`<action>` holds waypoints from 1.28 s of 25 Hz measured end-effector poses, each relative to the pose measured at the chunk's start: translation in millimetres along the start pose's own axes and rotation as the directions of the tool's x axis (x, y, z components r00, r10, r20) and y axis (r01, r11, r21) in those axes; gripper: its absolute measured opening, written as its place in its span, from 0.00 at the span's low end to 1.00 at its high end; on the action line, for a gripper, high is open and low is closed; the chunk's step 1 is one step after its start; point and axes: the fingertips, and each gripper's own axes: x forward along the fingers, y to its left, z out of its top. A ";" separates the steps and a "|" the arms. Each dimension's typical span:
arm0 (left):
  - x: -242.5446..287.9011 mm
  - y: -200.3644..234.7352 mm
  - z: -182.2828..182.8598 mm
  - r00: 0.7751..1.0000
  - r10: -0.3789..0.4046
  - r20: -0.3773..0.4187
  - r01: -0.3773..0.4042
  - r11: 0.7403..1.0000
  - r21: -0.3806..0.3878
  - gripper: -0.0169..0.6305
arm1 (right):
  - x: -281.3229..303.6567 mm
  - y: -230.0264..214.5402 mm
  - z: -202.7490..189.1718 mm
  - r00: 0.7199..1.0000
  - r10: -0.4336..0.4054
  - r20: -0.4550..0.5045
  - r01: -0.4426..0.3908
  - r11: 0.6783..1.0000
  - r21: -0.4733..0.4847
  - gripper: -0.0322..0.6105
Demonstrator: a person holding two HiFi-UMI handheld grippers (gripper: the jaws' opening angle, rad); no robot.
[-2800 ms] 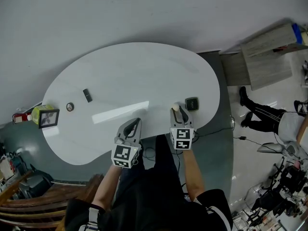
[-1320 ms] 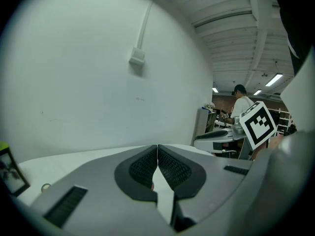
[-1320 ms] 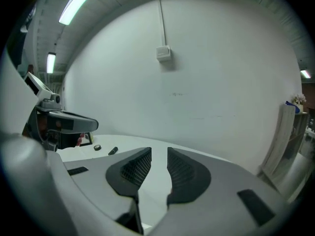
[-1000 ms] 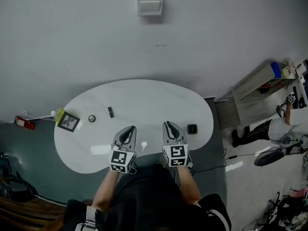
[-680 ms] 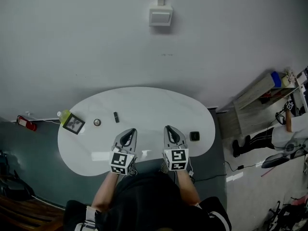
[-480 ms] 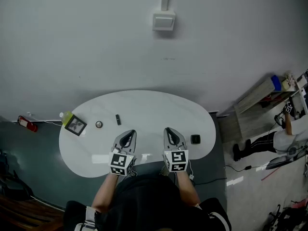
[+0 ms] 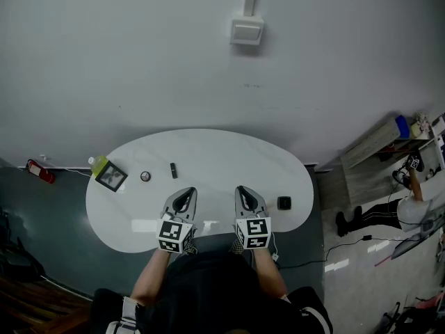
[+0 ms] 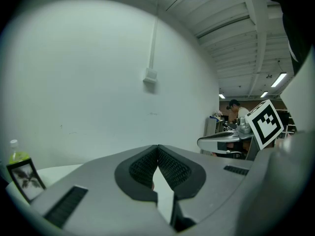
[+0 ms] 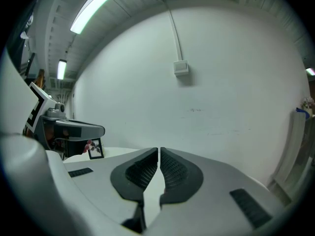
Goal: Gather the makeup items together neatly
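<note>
On the white oval table [image 7: 208, 152] lie a small black tube [image 7: 173, 170] and a little round item [image 7: 145, 177] at the left. A black square compact [image 7: 284, 203] sits at the right edge. My left gripper [image 7: 185, 197] and right gripper [image 7: 243, 193] hover side by side over the near edge, between those items and touching none. Both are shut and empty: the left gripper [image 8: 157, 147] pads meet at the tips, and the right gripper [image 9: 159, 151] pads stand closed with a hairline between them.
A framed picture [image 7: 111, 178] and a green bottle [image 7: 97, 164] stand at the table's far left; the frame [image 8: 24, 178] also shows in the left gripper view. A wall box [image 7: 247, 30] hangs above. A person [image 7: 403, 211] and shelves are at the right.
The head view has pulled back, so more wall shows and the table looks smaller. The right gripper has drawn back from the compact. Both grippers stay shut at the near edge.
</note>
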 end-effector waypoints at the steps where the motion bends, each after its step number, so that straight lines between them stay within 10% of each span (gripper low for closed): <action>1: -0.3 1.3 -0.5 1.000 0.004 -0.003 -0.004 1.000 -0.002 0.06 | 1.2 1.6 -0.9 1.000 0.006 -0.004 -0.006 1.000 0.000 0.11; 32: -56.9 185.4 -85.3 0.955 0.262 -0.136 -0.280 0.950 -0.139 0.06 | 158.4 165.7 -42.6 0.939 0.276 -0.207 -0.292 0.955 -0.049 0.11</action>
